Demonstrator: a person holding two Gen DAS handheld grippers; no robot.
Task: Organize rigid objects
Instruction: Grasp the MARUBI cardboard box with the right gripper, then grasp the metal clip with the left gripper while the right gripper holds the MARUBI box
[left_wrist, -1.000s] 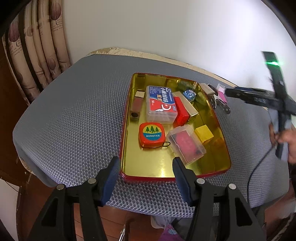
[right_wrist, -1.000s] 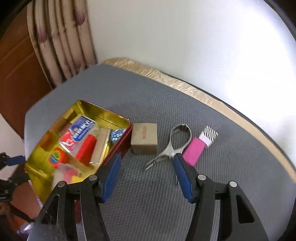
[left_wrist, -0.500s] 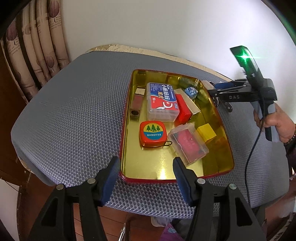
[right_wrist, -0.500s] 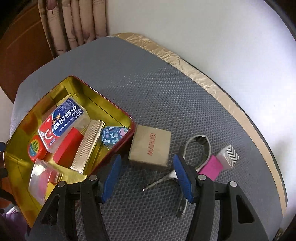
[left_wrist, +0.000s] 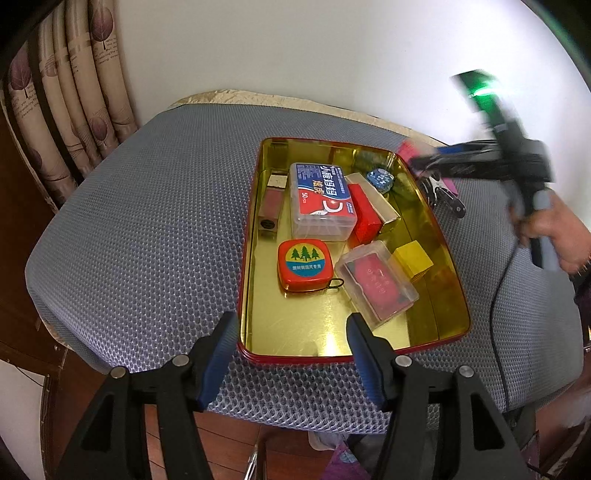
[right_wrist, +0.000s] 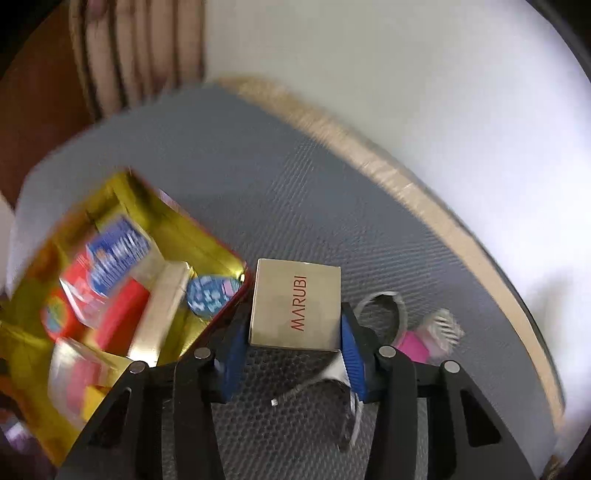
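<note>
A gold tin tray with a red rim (left_wrist: 332, 358) lies on a grey mesh cushion (left_wrist: 147, 229) and holds several small boxes: a blue-red plastic case (left_wrist: 321, 201), a red tape measure (left_wrist: 304, 264), a clear case (left_wrist: 376, 290), a yellow block (left_wrist: 412, 258). My left gripper (left_wrist: 290, 350) is open at the tray's near rim. My right gripper (right_wrist: 293, 339) is shut on a beige MARUBI box (right_wrist: 295, 304) just outside the tray's (right_wrist: 221, 317) corner. Metal clippers (right_wrist: 384, 306) and a pink item (right_wrist: 417, 341) lie beside it.
A white wall (left_wrist: 295, 55) runs behind the cushion, and curtains (left_wrist: 74, 92) hang at the left. The cushion's gold-trimmed far edge (right_wrist: 424, 206) curves close behind the loose items. The right gripper and the hand holding it (left_wrist: 517, 173) show at the tray's far right.
My right gripper has moved down onto the MARUBI box and closed its fingers on the box's two sides. My left gripper has stayed open at the tray's near rim.
</note>
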